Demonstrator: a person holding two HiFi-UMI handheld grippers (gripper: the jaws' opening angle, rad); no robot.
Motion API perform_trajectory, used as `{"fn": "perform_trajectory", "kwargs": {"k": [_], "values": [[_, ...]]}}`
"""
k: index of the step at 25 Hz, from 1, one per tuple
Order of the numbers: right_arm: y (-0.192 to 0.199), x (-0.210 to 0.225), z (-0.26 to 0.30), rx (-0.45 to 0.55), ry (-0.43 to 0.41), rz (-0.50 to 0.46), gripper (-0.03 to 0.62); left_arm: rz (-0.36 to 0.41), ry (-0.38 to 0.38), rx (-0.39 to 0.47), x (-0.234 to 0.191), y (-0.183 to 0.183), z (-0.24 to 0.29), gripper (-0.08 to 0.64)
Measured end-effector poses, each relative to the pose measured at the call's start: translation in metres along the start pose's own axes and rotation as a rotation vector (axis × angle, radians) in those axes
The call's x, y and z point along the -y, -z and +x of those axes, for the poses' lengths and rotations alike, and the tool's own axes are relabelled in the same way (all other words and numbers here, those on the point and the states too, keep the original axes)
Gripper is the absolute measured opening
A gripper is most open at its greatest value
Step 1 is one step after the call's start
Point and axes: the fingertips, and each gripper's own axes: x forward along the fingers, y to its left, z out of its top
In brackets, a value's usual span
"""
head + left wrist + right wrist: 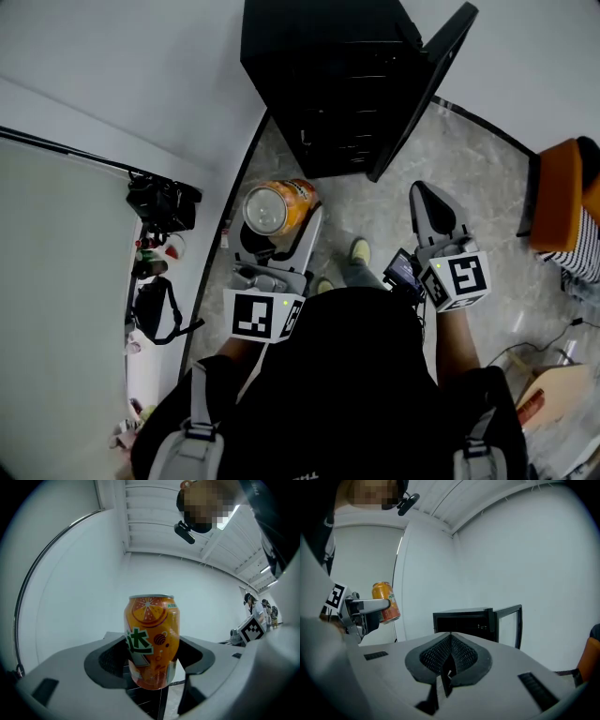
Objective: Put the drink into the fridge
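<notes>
An orange soda can (152, 641) is held roughly upright between the jaws of the left gripper (278, 234). It is clamped at its lower half, with the top rim left clear above the pads. The can is carried in the air above the pale stone-patterned floor (375, 225), short of a black mini fridge (328, 84). The fridge door (427, 84) is swung open to the right, and dark shelves are seen inside. The right gripper (449, 658) is noted closed, jaws pressed together with nothing between them, and is held apart from the can.
</notes>
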Motion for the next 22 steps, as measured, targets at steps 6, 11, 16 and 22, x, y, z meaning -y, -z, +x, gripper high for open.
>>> {"fn": "perform_trajectory", "kwargs": {"k": [6, 11, 16, 22], "values": [[0.003, 0.016, 0.014, -0.052, -0.032, 0.010, 0.012, -0.006, -0.011, -0.018, 0.004, 0.004, 0.025, 0.330], [-0.001, 0.031, 0.027, -0.014, -0.045, 0.001, 0.012, -0.006, -0.030, -0.016, 0.007, 0.004, 0.041, 0.330], [-0.002, 0.043, 0.032, -0.014, -0.065, -0.020, 0.012, -0.004, -0.045, -0.012, 0.013, 0.004, 0.053, 0.330], [-0.001, 0.053, 0.037, -0.049, -0.094, -0.004, 0.012, 0.000, -0.067, -0.003, 0.018, 0.002, 0.065, 0.330]]}}
